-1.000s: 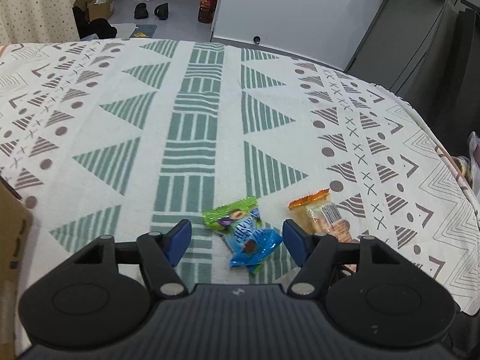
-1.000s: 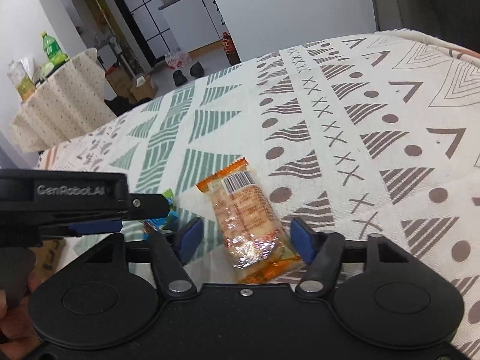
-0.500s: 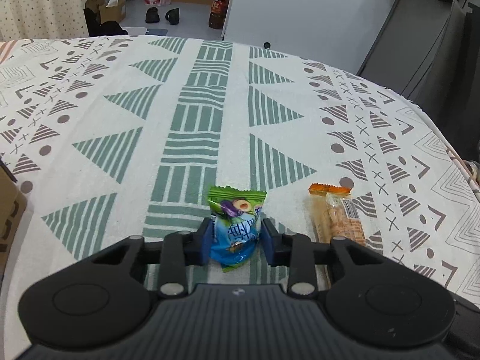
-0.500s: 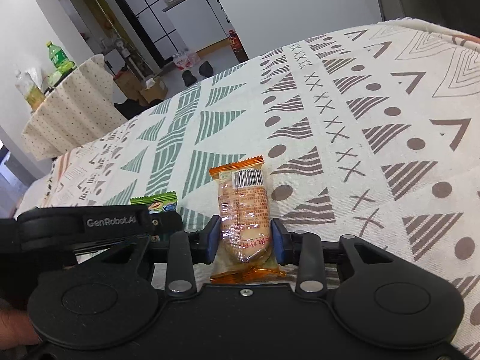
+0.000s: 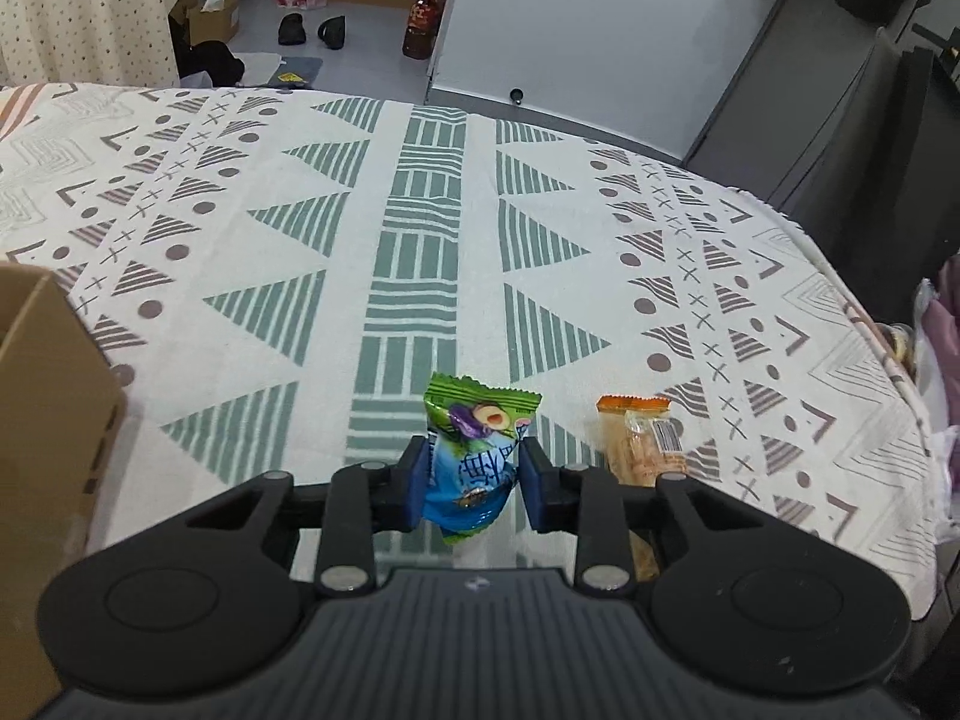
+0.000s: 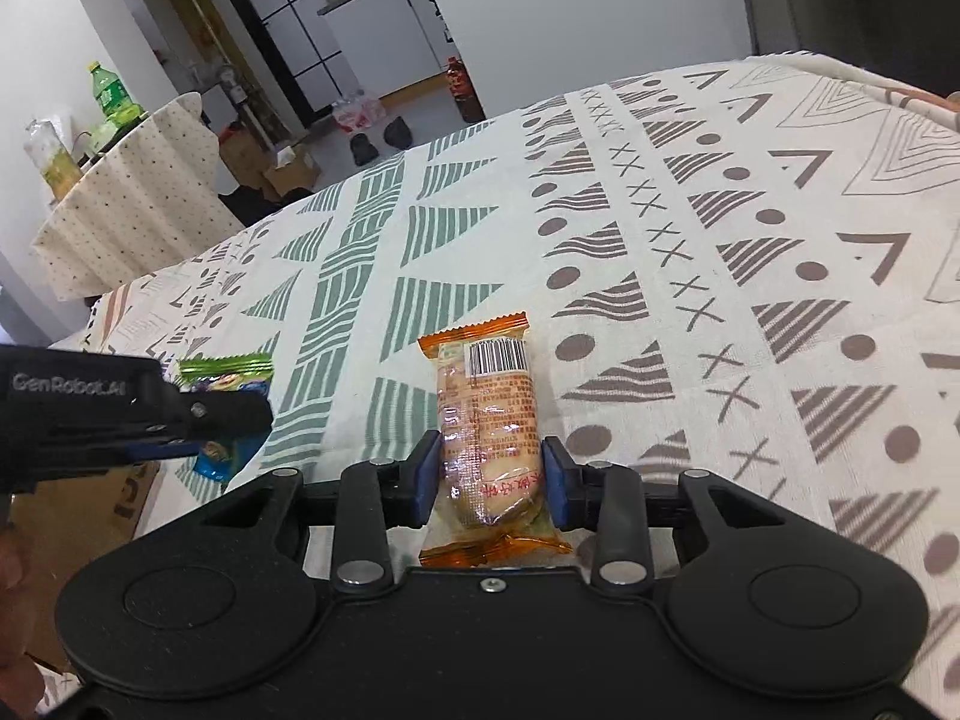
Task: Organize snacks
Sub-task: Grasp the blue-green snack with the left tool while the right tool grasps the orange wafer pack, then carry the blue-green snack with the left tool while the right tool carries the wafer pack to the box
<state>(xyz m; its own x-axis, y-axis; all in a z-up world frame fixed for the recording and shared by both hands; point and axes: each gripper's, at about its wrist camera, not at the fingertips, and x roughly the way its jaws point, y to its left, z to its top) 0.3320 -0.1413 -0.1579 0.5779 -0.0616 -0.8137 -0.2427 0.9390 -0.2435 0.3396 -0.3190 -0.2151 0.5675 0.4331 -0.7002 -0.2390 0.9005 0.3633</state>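
- My left tongs point(image 5: 472, 476) have gone from spread wide a second ago to clamped on the small green-and-blue foil snack packet point(image 5: 474, 461); the blue pads pinch its lower half from both sides.
- My right tongs point(image 6: 487, 476) did the same over that second: apart then, now clamped on the long clear biscuit packet with orange crimped ends point(image 6: 489, 432), gripped near its rear third.
- In my judgement both pick-ups are secured, so the grasp step is done and carrying to a container comes next.
- The green-and-blue packet stands nearly upright between the pads, its green crimped top toward 12 o'clock, and it looks lifted clear of the cloth, though I can't be sure.
- The biscuit packet points to 12 o'clock, barcode up, its film glossy and wrinkled; it may crush if squeezed harder.
- From the left camera the biscuit packet point(image 5: 642, 444) sits at 3 o'clock of my left tongs, close by.
- The worktop, under a white cloth with green and brown geometric print point(image 5: 300, 252), carries nothing else that I can see.
- A brown cardboard box point(image 5: 42, 420) stands at 9 o'clock, likely the drop-off.
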